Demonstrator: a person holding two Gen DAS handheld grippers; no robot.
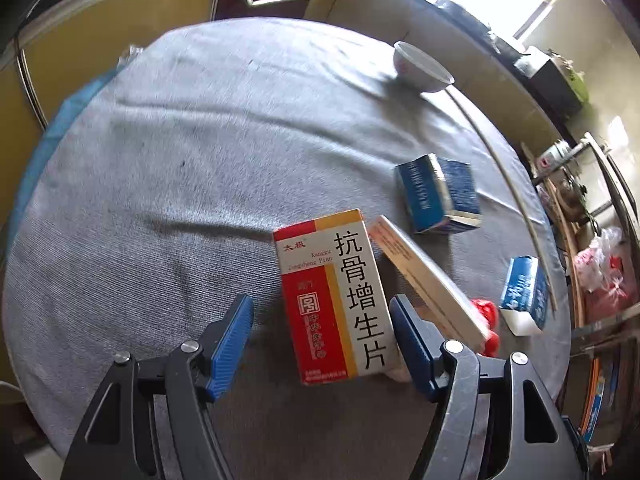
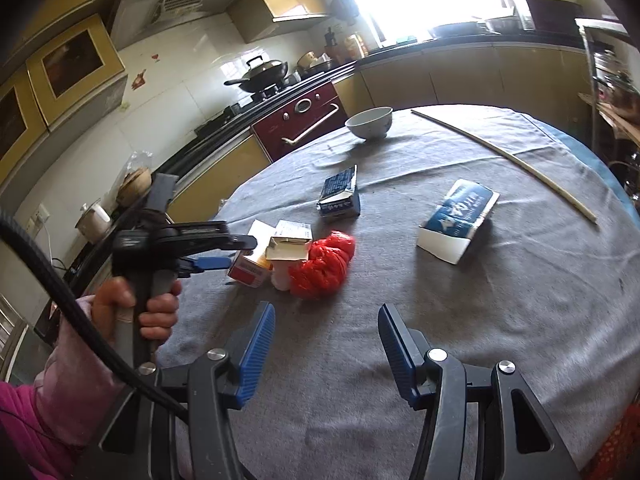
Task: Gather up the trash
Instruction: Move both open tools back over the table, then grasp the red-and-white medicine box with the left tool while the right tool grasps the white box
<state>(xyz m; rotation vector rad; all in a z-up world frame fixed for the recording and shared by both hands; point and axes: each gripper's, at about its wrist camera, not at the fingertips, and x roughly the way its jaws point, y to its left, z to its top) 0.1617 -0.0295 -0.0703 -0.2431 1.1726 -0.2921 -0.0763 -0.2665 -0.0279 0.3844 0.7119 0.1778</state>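
Note:
A red, yellow and white medicine box [image 1: 336, 296] lies on the grey cloth between the fingers of my left gripper [image 1: 320, 308], which is open. Its right pad is close to the box's edge and its left pad stands well off. A flat beige box [image 1: 428, 280] and a crumpled red plastic bag [image 1: 486, 312] lie just right of it. In the right wrist view, a hand holds the left gripper [image 2: 236, 254] over the same medicine box [image 2: 250, 270], beside the red bag [image 2: 324, 266]. My right gripper [image 2: 326, 312] hangs open over bare cloth, short of the bag.
Two blue cartons [image 2: 340, 194] [image 2: 458, 216] lie mid-table, a white bowl [image 2: 370, 122] stands at the far edge, and a long thin stick [image 2: 504, 156] lies on the right. The round table [image 2: 480, 320] has a grey cloth. Kitchen counters and a stove stand behind.

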